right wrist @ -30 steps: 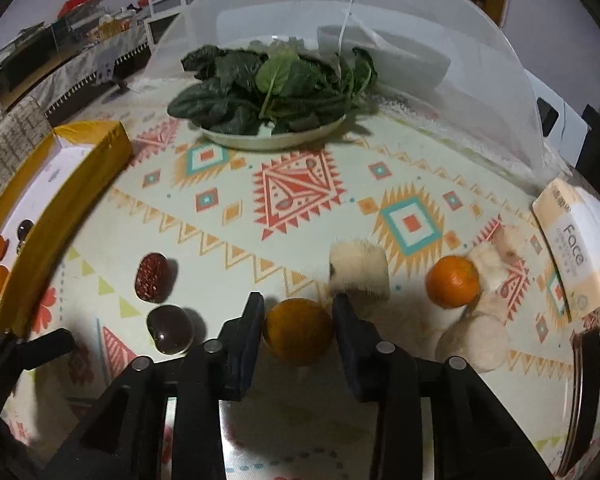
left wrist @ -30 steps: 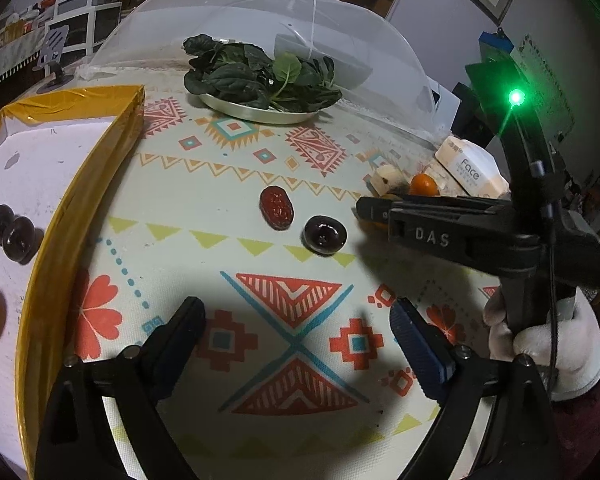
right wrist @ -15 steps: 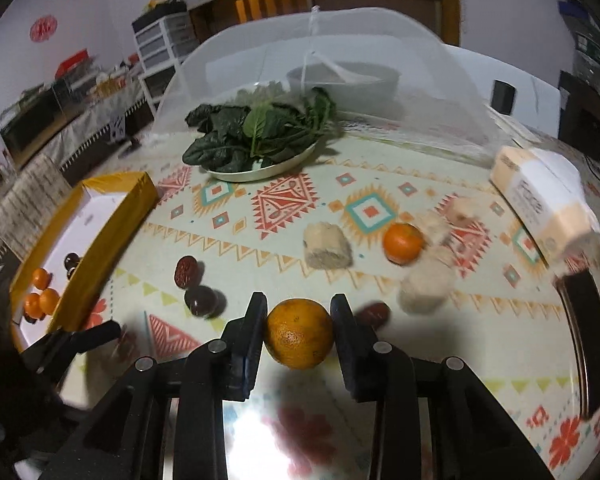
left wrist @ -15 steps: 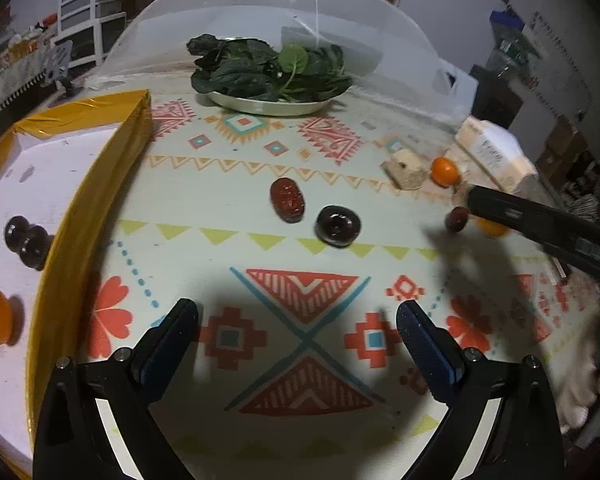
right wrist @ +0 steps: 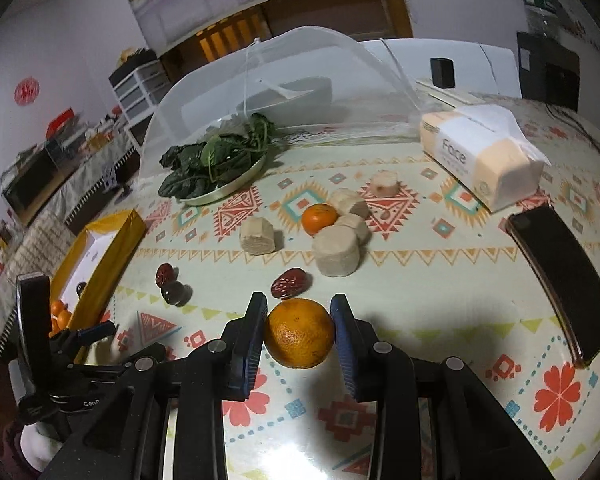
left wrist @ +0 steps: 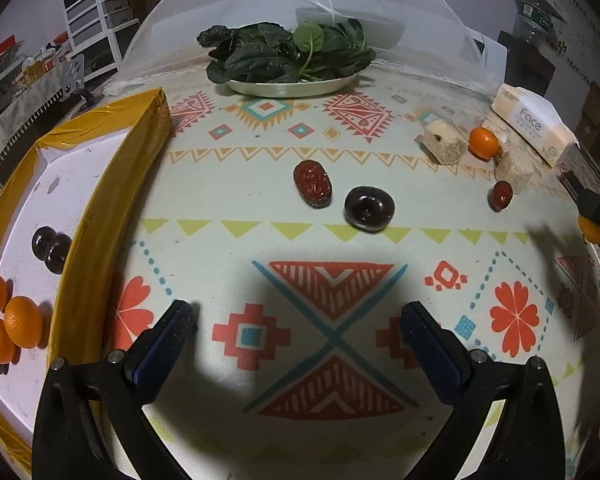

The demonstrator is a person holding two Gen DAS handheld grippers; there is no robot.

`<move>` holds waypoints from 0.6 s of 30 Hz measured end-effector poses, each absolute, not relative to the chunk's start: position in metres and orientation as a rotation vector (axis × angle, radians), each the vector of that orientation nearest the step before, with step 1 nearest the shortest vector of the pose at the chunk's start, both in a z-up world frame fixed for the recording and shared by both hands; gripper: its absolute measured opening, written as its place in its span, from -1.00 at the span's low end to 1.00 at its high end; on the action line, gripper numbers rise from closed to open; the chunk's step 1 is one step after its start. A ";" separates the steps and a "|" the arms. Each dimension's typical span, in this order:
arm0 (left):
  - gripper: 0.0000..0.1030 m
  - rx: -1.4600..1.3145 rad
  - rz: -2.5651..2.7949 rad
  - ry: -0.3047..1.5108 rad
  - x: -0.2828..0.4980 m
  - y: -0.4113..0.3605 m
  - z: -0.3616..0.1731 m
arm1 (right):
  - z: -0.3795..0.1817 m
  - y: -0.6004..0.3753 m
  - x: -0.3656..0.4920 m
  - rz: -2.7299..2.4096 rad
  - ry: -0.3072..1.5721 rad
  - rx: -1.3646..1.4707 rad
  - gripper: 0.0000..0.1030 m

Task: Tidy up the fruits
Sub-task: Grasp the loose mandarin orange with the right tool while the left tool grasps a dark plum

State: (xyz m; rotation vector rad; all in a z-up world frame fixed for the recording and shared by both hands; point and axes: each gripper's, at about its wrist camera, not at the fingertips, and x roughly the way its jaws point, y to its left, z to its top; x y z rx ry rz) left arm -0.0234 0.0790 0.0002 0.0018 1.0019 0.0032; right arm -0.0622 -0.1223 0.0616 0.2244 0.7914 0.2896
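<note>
My right gripper (right wrist: 300, 330) is shut on an orange (right wrist: 299, 333), held above the patterned cloth. My left gripper (left wrist: 298, 322) hovers over the cloth with its jaws opening wide and nothing between them. Ahead of it lie a red date (left wrist: 313, 184) and a dark round fruit (left wrist: 369, 209); a second date (left wrist: 501, 195) and a small orange (left wrist: 484, 142) lie further right. The yellow-rimmed tray (left wrist: 112, 184) at the left holds oranges (left wrist: 23, 322) and dark fruits (left wrist: 52, 249). From the right wrist I see the same tray (right wrist: 112, 248), a date (right wrist: 289, 282) and a small orange (right wrist: 319, 219).
A plate of leafy greens (left wrist: 288, 56) sits under a mesh food cover (left wrist: 328, 12) at the back. Beige root chunks (right wrist: 336, 256) cluster mid-table. A tissue pack (right wrist: 480, 152) and a black phone (right wrist: 560, 280) lie to the right.
My right gripper carried the orange up off the cloth and away to the right, rolling as it went. My left gripper's jaws spread wider and its view tilted.
</note>
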 end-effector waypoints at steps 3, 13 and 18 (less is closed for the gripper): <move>1.00 0.004 -0.004 1.015 -0.022 0.079 0.001 | 0.055 -0.124 -0.060 0.308 0.796 0.252 -0.31; -0.04 -0.072 -0.182 0.960 0.001 0.071 0.015 | 0.038 -0.126 -0.055 0.355 0.811 0.300 -0.31; -0.04 -0.011 -0.165 0.932 0.020 0.058 0.010 | 0.036 -0.129 -0.053 0.366 0.814 0.318 -0.31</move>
